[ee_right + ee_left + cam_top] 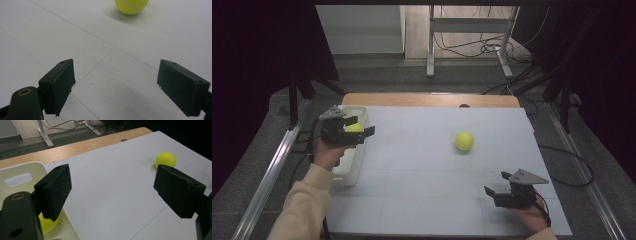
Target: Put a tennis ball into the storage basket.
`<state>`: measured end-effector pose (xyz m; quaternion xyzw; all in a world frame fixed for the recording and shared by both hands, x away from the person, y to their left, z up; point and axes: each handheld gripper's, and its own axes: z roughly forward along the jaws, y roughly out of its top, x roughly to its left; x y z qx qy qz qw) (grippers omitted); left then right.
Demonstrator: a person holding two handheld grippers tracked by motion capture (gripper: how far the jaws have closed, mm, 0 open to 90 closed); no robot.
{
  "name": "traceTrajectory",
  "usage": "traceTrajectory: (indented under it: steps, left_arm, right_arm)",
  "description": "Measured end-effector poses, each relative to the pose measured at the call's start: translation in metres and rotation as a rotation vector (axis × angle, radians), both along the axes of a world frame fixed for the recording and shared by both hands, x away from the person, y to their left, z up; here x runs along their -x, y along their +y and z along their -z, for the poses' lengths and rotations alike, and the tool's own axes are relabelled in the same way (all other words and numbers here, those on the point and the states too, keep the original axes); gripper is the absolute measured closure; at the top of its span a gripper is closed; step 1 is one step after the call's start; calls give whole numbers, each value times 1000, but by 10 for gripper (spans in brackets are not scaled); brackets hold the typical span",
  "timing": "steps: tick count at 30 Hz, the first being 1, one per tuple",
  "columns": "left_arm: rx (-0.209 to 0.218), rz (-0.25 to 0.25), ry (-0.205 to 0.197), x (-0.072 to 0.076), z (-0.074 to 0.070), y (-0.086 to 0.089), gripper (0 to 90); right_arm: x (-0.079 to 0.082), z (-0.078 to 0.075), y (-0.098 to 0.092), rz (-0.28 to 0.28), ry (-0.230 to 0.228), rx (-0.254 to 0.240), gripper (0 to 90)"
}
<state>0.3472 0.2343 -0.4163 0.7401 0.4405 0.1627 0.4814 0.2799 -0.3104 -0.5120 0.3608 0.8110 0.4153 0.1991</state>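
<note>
A yellow tennis ball [464, 141] lies on the white table top, right of centre; it also appears in the left gripper view as the ball [165, 159] and at the top of the right gripper view as the ball [131, 5]. A second yellow ball [354, 127] rests inside the white bin [350, 165] at the table's left edge, partly hidden behind a jaw as the ball [47, 223]. My left gripper [360, 126] hovers over the bin's right rim, open and empty. My right gripper [497, 183] rests low near the front right, open, nothing between its jaws.
The white table top [422, 175] has a wooden strip [427, 99] along its far edge. Beyond it stand a white desk frame's legs [430, 45] and loose cables on the floor. Dark curtains close both sides.
</note>
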Motion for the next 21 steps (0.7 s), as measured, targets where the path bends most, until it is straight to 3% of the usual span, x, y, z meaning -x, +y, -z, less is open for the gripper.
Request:
traceTrajectory:
  steps: [13,21]
  left_arm:
    - [13,41,12,1,10,-14,155]
    - [9,87,24,0,14,-31,154]
  right_arm:
    - [0,0,0,3,-3,2,153]
    - [0,0,0,3,-4,-1,154]
